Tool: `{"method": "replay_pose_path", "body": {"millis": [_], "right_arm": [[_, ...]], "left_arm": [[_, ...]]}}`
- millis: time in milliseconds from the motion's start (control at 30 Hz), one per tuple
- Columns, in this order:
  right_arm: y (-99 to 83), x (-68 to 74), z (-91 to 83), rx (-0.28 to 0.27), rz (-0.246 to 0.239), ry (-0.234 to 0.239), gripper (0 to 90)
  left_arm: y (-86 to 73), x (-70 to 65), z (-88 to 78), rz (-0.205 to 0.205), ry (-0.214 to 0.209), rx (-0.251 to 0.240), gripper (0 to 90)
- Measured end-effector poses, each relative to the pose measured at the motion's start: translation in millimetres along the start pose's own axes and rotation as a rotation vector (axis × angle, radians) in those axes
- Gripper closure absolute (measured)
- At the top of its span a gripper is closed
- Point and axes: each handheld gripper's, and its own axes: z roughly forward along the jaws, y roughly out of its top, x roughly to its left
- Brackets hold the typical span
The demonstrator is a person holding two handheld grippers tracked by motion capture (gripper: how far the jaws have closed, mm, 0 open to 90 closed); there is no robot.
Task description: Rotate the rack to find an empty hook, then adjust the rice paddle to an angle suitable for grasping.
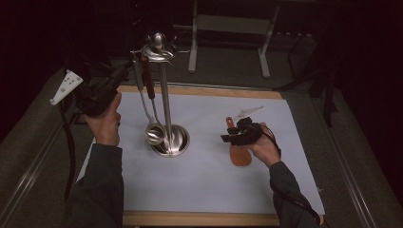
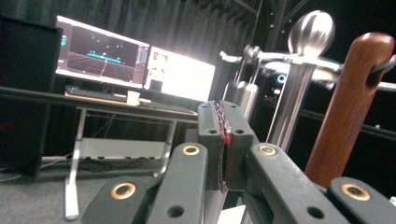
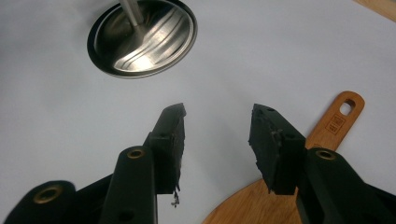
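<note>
Left gripper (image 2: 223, 140), held up at the top of the utensil stand (image 1: 165, 95): its jaws are pressed together with nothing between them. In the left gripper view the closed tips point past the stand's steel pole (image 2: 292, 107) and ball-shaped knob (image 2: 311, 32); a brown wooden handle (image 2: 348, 112) hangs from one of the stand's hooks just to the right of the tips, apart from them. Monitors (image 2: 135, 65) on a desk glow in the dark background. In the high view the left gripper (image 1: 124, 72) sits at the upper left, close beside the hung utensils.

Right gripper (image 3: 217, 135), held low over the right half of the table: its jaws stand wide apart and grip nothing. Between and under them lies white paper (image 3: 70, 116); a wooden spatula (image 3: 299, 168) lies flat beneath the right jaw, its handle with a hanging hole reaching up and to the right. In the high view the right gripper (image 1: 233, 135) hovers above that spatula (image 1: 240, 154), which the hand partly covers.

Utensil stand: a polished steel post rising from a round dished base (image 1: 171, 141) near the middle of the paper-covered table (image 1: 199, 221). A steel ladle (image 1: 154, 133) and the brown-handled utensil hang from its top, the ladle's bowl resting at the base. The base (image 3: 142, 37) stands well apart from the right gripper, with bare paper between.
</note>
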Motion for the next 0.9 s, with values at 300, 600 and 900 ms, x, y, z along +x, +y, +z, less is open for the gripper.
{"method": "replay_pose_path", "body": {"millis": [300,600,900], "right_arm": [[-4.8,-2.1,1.8,0.007,0.011,-0.007,55.2],[-10.2,-8.2,0.9,0.013,0.032,-0.031,54.7],[-15.9,-13.8,2.4,0.022,0.067,-0.058,54.7]], "left_arm": [[-18.2,6.2,-7.6,-0.003,0.028,0.028,87.7],[-53.2,15.5,-23.5,-0.004,0.066,0.078,84.2],[-91.3,27.5,-42.1,-0.019,0.104,0.114,81.4]]}}
